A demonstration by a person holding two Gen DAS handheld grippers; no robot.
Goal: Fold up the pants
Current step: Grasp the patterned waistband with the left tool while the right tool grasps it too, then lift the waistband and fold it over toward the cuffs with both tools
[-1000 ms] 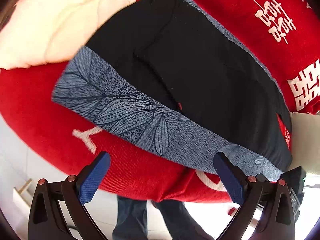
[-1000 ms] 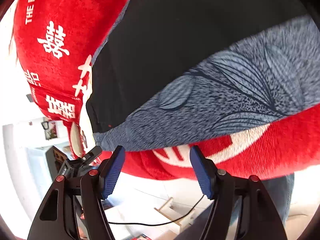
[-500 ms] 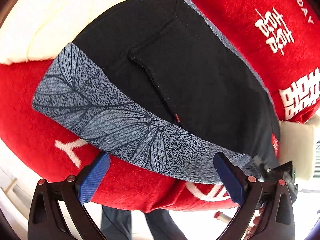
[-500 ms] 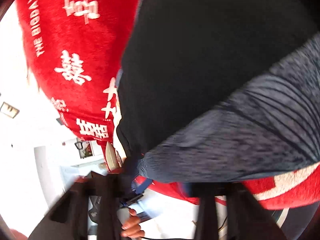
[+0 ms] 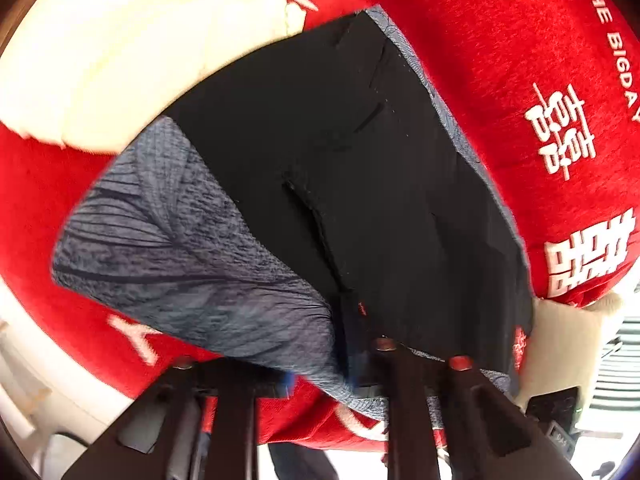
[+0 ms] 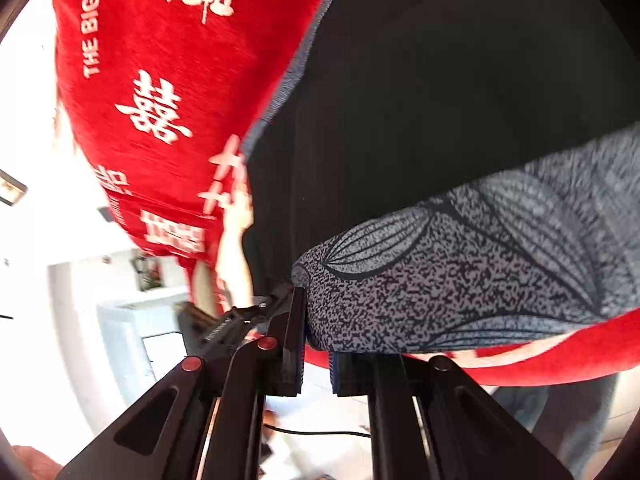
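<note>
- Where both claws gaped a second ago, left claw (image 5: 320, 376) has just closed, pinching pants (image 5: 360, 180) hem at 6 o'clock.
- Right claw (image 6: 316, 344) clamped on the grey leaf-print band's corner.
- Pants lie on red blanket (image 5: 500, 60), near edge bunched now.

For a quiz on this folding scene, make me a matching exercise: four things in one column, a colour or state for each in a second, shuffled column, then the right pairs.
Things:
1. pants
2. patterned band
3. blanket
4. right gripper

Colours or states:
A. red with white lettering
B. jaws closed on the edge of the cloth
C. black, with a pocket seam
D. grey, printed with dark leaf shapes

Pairs: 1-C, 2-D, 3-A, 4-B
</note>
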